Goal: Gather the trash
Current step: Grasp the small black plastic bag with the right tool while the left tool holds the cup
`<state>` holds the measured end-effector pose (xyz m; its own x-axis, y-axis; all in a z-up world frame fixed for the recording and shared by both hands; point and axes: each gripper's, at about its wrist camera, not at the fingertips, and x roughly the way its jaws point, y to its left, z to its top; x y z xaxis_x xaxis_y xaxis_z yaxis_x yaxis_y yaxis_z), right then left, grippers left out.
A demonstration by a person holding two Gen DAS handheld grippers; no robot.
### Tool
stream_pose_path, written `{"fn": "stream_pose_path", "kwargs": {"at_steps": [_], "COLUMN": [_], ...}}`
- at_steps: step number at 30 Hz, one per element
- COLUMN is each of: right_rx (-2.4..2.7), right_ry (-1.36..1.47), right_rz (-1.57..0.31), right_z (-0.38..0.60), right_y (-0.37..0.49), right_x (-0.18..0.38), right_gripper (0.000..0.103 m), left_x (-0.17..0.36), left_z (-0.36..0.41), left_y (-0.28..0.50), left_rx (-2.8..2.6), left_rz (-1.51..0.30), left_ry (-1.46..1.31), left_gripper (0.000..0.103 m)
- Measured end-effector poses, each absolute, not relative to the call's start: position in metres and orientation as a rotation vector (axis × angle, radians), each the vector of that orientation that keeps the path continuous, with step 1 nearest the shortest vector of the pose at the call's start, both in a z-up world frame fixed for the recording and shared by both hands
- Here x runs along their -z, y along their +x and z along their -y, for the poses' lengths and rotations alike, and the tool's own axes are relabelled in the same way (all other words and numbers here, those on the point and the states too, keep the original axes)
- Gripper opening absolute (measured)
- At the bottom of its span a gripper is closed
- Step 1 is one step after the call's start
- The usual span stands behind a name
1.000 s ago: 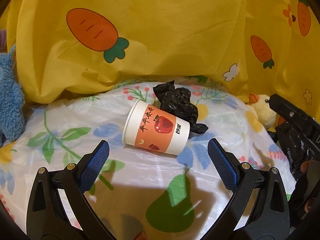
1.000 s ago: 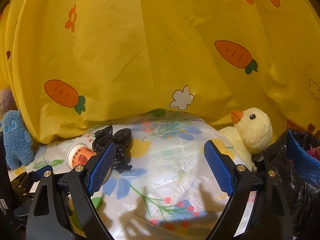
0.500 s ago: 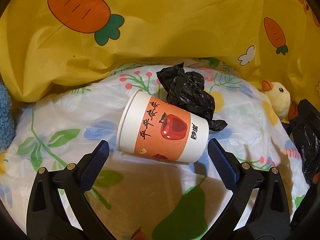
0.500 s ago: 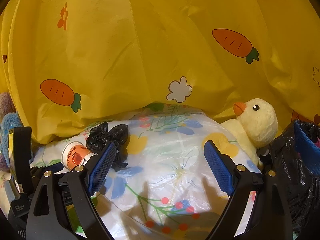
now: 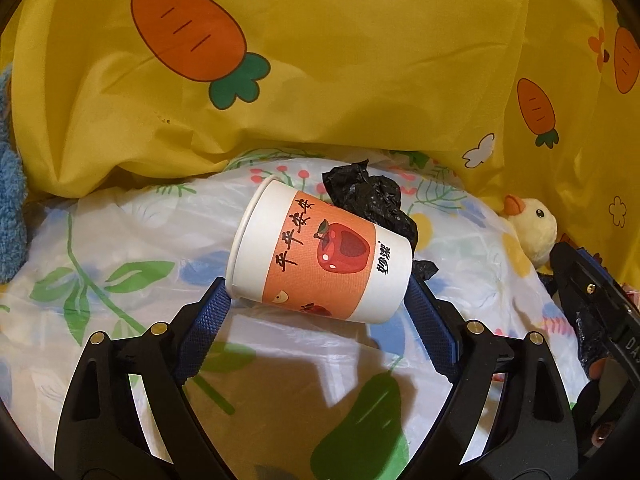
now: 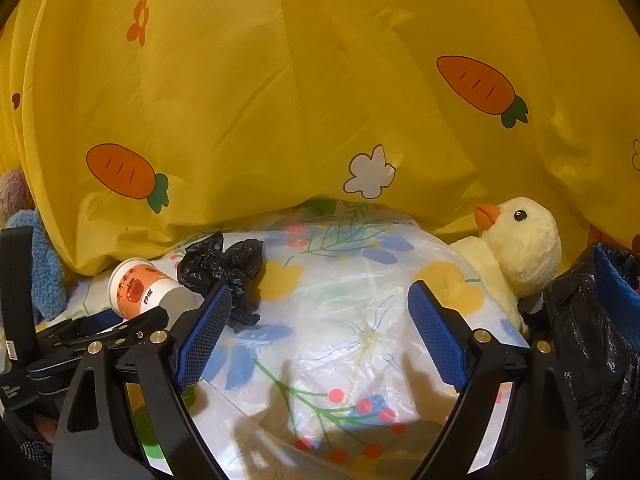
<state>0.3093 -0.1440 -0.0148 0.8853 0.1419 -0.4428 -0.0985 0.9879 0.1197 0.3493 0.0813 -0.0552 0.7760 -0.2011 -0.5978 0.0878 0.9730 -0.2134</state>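
Observation:
A white paper cup with an orange apple band (image 5: pixel 320 264) lies on its side on the flowered plastic sheet (image 5: pixel 132 240), mouth to the left. My left gripper (image 5: pixel 318 306) is open with the cup between its blue pads (image 5: pixel 208 320), which reach its rim and base. A crumpled black plastic wad (image 5: pixel 372 200) lies just behind the cup. In the right wrist view the cup (image 6: pixel 138 294) and the wad (image 6: pixel 224 268) sit at the left. My right gripper (image 6: pixel 320 340) is open and empty over the sheet.
A yellow carrot-print cloth (image 5: pixel 320 60) hangs behind. A plush yellow duck (image 6: pixel 520 248) sits at the right, beside a black trash bag with a blue rim (image 6: pixel 600 320). A blue plush toy (image 5: pixel 12 220) stands at the left edge.
My left gripper has moved forward to the cup, which now sits between its pads. The right gripper has barely moved.

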Motion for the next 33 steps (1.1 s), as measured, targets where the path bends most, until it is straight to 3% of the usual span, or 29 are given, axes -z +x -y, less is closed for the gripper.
{"fn": "stream_pose_path", "kwargs": {"at_steps": [18,29,33], "right_rx": [-0.233,-0.249,-0.254], "right_ry": [-0.06,-0.059,-0.068], "right_rz": [-0.548,-0.677,-0.742], "right_z": [0.091,0.059,0.053], "right_y": [0.323,0.39,0.406], "right_x": [0.003,0.037,0.055], "right_gripper": [0.087,0.071,0.059], "left_x": [0.018,0.032,0.03], "left_z": [-0.139,-0.169,-0.166], "left_y": [0.282,0.289,0.289], "left_rx": [-0.056,-0.157,-0.147], "left_rz": [-0.528,-0.546,-0.542], "left_ry": [-0.241,-0.292,-0.289], "left_gripper": [0.087,0.087,0.087]}}
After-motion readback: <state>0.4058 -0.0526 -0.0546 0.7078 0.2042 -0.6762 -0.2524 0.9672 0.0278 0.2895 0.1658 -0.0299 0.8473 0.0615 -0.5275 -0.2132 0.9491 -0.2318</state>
